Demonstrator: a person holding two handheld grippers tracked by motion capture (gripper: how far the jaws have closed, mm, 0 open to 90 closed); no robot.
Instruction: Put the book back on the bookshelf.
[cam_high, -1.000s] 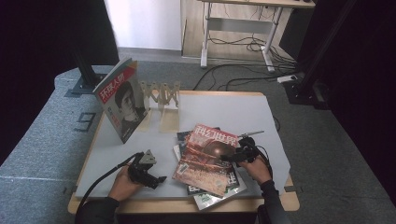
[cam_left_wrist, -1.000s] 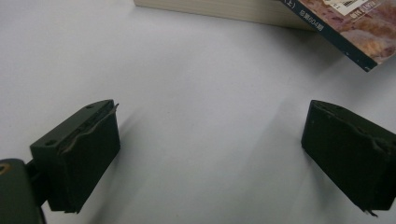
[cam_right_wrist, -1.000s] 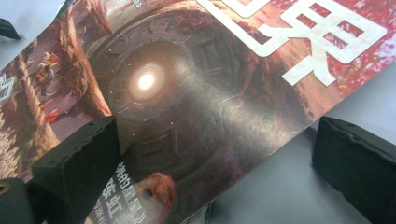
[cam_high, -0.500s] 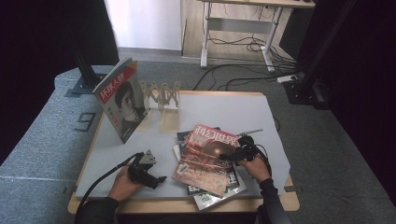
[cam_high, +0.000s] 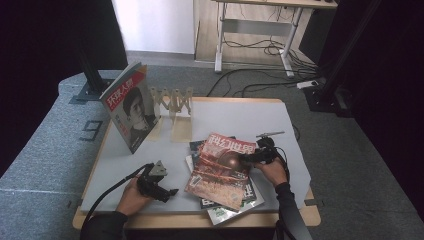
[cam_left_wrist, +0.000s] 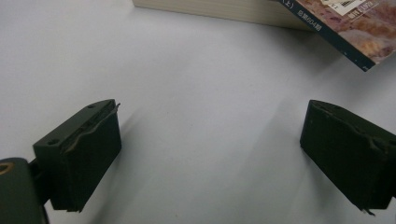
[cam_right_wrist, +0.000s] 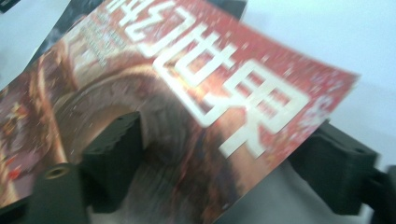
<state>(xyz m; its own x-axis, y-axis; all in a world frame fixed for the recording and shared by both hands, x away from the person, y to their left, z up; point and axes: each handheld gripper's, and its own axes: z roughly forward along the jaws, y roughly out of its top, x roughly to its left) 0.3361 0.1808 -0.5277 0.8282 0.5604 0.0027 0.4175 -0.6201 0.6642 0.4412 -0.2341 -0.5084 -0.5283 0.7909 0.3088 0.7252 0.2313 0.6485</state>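
Observation:
A red magazine (cam_high: 220, 167) with large white characters lies on top of a fanned stack of magazines (cam_high: 227, 212) at the table's front. My right gripper (cam_high: 248, 159) is at its right edge. In the right gripper view the cover (cam_right_wrist: 187, 93) bows up between the jaws, one jaw above it and one below its edge. The jaws have just been closing, with a gap still showing, so my right gripper (cam_right_wrist: 224, 158) is open. My left gripper (cam_high: 167, 192) rests on the bare table left of the stack. It stands wide open (cam_left_wrist: 210, 154) with nothing between its jaws.
Another magazine (cam_high: 129, 107) stands upright in a wooden rack (cam_high: 172, 102) at the back left of the white table (cam_high: 240, 115). A thin pen-like object (cam_high: 270, 134) lies behind my right hand. A corner of the stack (cam_left_wrist: 345, 28) lies ahead of the left gripper.
My right gripper has shifted slightly left onto the red magazine's edge and its jaws have narrowed around the cover. The left hand has stayed still.

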